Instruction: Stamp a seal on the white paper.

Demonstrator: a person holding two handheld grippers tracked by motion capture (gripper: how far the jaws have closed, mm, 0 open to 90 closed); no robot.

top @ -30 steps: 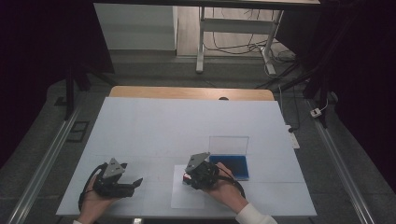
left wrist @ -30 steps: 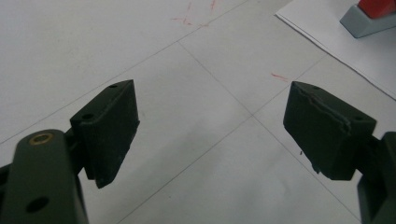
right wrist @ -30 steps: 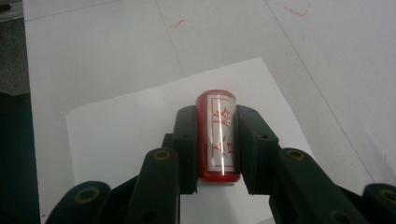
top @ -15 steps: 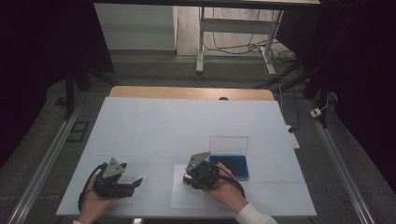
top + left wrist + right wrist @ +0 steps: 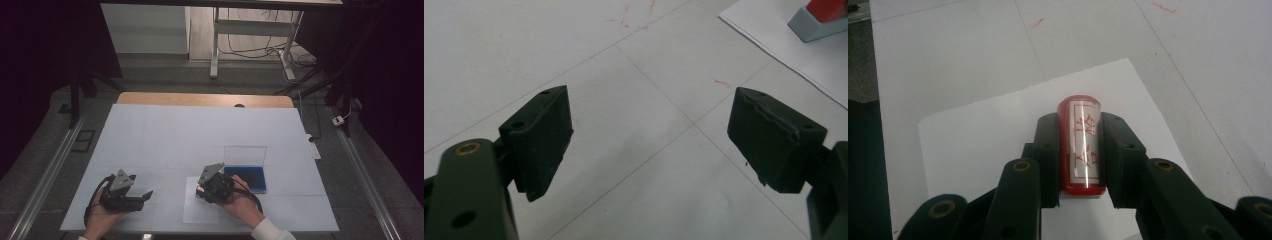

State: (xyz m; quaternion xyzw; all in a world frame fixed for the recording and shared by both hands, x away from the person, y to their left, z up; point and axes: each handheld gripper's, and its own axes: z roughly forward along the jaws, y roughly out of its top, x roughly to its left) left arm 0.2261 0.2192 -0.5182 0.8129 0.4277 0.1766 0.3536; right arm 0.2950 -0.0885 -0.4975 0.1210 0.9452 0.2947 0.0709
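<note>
A small red stamp with a rounded top and a white label with red signs (image 5: 1082, 145) is clamped between the two black jaws of the right gripper (image 5: 1080, 150). The jaws are pressed on its two long sides. In the right gripper view the long line of the stamp runs the same way as the jaws — away from the camera, with the rounded end pointing out past the jaw tips. A grey base is seen under the red part in the left gripper view (image 5: 819, 17).

The stamp is held over a white sheet of paper (image 5: 973, 135) that lies flat on the big white table (image 5: 200, 130). In the high view the right gripper (image 5: 207, 187) is seen near the front edge of the table, over that sheet, and the stamp's red is just seen at its tip. A flat blue pad in a clear box with its lid stood up (image 5: 247, 177) is set just beside the gripper, on its right.

The left gripper (image 5: 649, 135) is held low over the bare table, well apart from the stamp. Its jaws are spread wide and nothing is held between them
</note>
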